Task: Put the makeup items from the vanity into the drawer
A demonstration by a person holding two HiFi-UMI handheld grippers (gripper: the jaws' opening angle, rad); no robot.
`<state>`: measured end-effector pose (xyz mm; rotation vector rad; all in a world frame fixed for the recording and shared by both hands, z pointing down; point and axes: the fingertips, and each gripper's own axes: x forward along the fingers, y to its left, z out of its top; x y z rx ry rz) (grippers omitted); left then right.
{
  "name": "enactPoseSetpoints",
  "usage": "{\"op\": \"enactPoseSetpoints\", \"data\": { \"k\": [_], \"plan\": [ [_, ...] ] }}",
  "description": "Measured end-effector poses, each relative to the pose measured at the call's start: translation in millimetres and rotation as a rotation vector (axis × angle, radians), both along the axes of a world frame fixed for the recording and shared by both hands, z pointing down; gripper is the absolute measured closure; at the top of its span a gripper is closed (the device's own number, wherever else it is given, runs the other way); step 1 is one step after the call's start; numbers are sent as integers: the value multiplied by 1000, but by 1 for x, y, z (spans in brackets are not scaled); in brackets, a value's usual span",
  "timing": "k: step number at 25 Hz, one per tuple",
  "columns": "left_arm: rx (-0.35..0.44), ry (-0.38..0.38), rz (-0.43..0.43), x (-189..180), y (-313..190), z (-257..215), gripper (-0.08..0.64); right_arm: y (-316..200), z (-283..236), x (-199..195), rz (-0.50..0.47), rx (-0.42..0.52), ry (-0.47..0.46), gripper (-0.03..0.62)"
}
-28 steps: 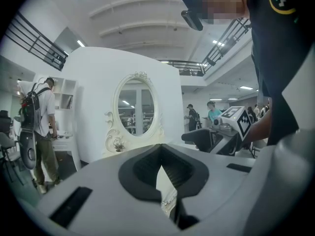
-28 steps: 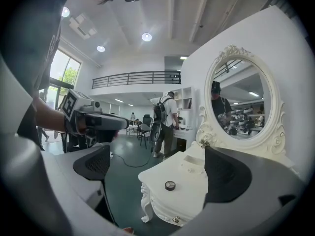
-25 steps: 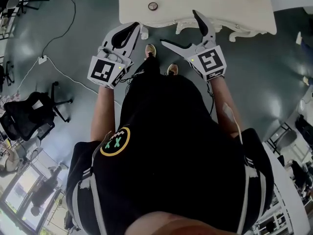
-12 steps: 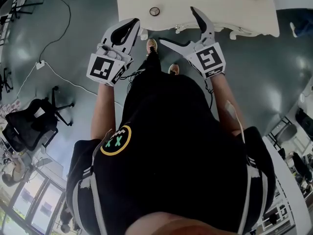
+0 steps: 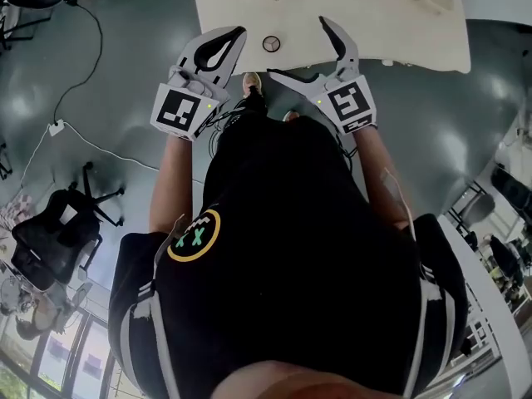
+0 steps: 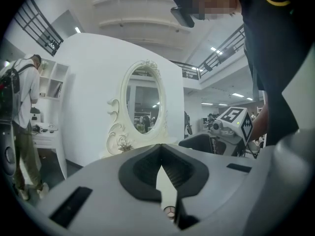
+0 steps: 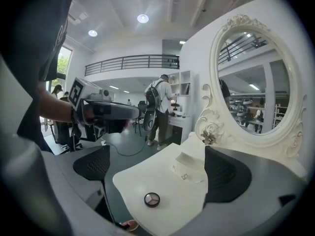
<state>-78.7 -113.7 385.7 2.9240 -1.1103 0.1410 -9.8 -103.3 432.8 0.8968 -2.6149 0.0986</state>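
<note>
Nothing of the job is done yet, as far as I can judge. The one makeup item I can make out, a small round compact (image 7: 151,199), lies flat on the counter (image 5: 366,23) near its front edge, at my 12 o'clock, and nothing touches it. My left gripper (image 5: 237,33) hangs just before that edge at about 11 o'clock. Its fingers are clenched tip to tip with nothing between them, and I see the compact only through the slit lower down. My right gripper (image 5: 298,50) hovers at 1 o'clock with its fingers released and spread wide. The compact sits on the counter beyond the gap, apart from both pads.

What is left is everything: pick up the compact, get a drawer open and lay it inside. Toward the back of the counter stands a low raised box (image 7: 189,162) with what looks like a small knob. I take it for the drawer, and it looks closed.

The counter is cream-white, smooth and nearly bare, with an oval mirror (image 7: 251,82) in a carved frame behind it. The floor (image 5: 125,81) is glossy grey-green. A white cable (image 5: 100,144) trails across it at 10 o'clock, and a black office chair (image 5: 58,231) stands at 8 o'clock. Farther off, a person with a backpack (image 7: 157,107) stands at some shelves.
</note>
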Motion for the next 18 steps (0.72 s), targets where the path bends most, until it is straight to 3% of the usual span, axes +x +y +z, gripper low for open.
{"op": "enactPoseSetpoints", "data": {
  "k": [7,18],
  "plan": [
    [-43,8,45,-8,-34,16,540,-29,47,-18,-23,-53,81,-8],
    [-99,-45,-44,5,-71,28,540,-38,170,-24,-206,-173,252,-6]
  ]
}}
